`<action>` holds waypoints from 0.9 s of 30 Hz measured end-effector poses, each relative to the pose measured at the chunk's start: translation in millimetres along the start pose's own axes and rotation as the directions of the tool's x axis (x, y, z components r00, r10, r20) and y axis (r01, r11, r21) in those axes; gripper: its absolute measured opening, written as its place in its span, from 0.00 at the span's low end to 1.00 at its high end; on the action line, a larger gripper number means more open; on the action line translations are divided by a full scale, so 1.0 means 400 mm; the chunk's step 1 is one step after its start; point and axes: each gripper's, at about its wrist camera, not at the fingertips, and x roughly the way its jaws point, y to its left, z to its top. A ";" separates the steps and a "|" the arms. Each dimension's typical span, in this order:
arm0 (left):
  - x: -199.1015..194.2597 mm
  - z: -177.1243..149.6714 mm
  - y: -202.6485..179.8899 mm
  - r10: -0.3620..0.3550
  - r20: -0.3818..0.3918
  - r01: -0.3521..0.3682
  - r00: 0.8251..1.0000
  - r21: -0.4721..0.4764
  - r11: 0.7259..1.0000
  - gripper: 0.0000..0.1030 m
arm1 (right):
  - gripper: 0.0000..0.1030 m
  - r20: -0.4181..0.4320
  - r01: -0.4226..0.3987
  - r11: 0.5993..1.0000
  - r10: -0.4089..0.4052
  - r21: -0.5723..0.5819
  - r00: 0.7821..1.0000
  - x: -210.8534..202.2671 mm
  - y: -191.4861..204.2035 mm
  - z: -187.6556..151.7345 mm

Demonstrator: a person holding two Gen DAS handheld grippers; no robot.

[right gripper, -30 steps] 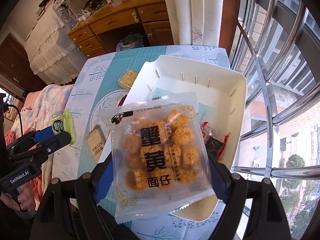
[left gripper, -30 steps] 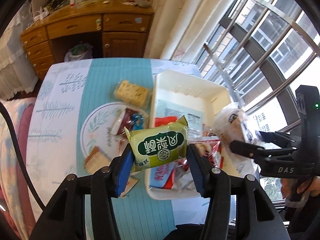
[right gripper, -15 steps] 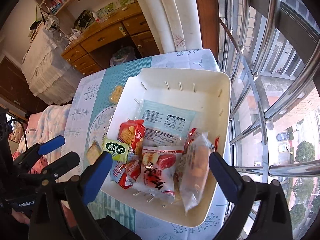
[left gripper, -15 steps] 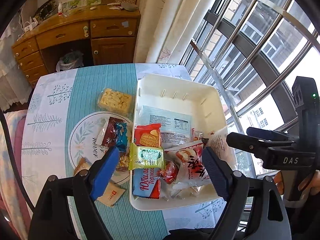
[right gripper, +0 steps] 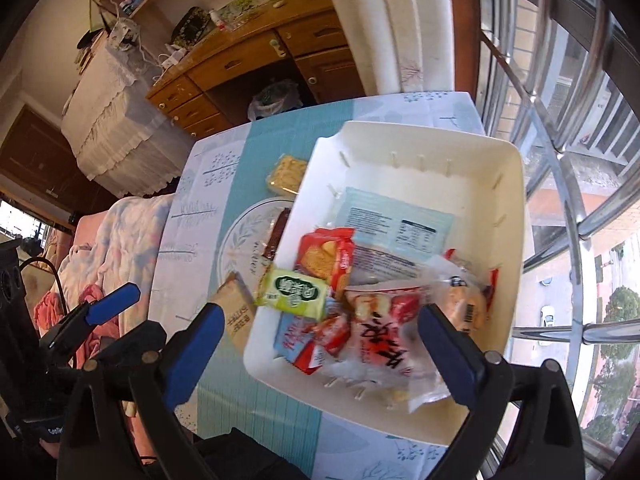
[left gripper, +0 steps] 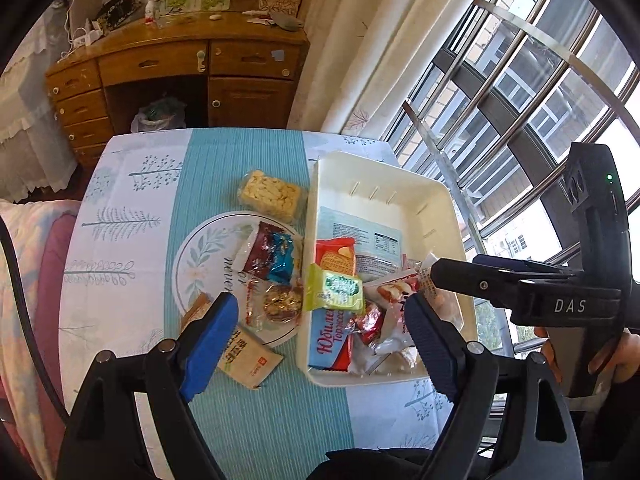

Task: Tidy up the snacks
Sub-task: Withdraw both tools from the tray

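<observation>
A white bin (left gripper: pixel 384 168) (right gripper: pixel 420 132) on the table's right holds several snack packs. A green packet (left gripper: pixel 334 290) (right gripper: pixel 294 290) lies across its left wall, free of any grip. A clear bag of round puffs (right gripper: pixel 460 300) rests in the bin's near right part. My left gripper (left gripper: pixel 318 332) hovers open above the bin's left edge, nothing between its pads. My right gripper (right gripper: pixel 320 336) is wide open above the bin's near side, and it also shows from the side (left gripper: pixel 480 276). A plate (left gripper: pixel 200 256) (right gripper: pixel 244 236) left of the bin carries a few wrapped sweets (left gripper: pixel 272 252).
A yellow cracker pack (left gripper: pixel 270 194) lies behind the plate and a beige packet (left gripper: pixel 248 356) in front of it. Window bars (right gripper: pixel 560 200) run close along the table's right. A wooden desk (left gripper: pixel 180 64) stands beyond the far edge and a blanket (right gripper: pixel 104 248) lies at the left.
Both grippers opened. The green packet left the left gripper and the puff bag left the right one; both now lie in the bin. Both grippers drew back from it.
</observation>
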 end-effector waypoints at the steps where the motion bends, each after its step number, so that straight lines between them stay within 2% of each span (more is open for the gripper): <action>1: -0.011 -0.005 0.015 -0.002 0.001 0.002 1.000 0.000 1.000 0.82 | 0.95 0.001 0.002 1.000 -0.002 -0.004 1.000 0.001 0.017 -0.002; 5: -0.041 -0.015 0.068 -0.006 -0.003 0.006 1.000 0.010 1.000 0.82 | 0.95 0.012 0.009 1.000 -0.009 0.001 1.000 0.006 0.076 -0.012; 17: -0.139 -0.012 0.267 -0.030 -0.027 0.032 0.999 0.065 0.997 0.82 | 0.95 -0.004 0.047 0.993 -0.047 0.108 0.999 0.059 0.248 -0.070; 27: -0.154 0.008 0.419 -0.081 -0.057 0.089 0.995 0.139 0.986 0.82 | 0.95 0.018 0.104 0.949 -0.114 0.298 0.993 0.114 0.326 -0.113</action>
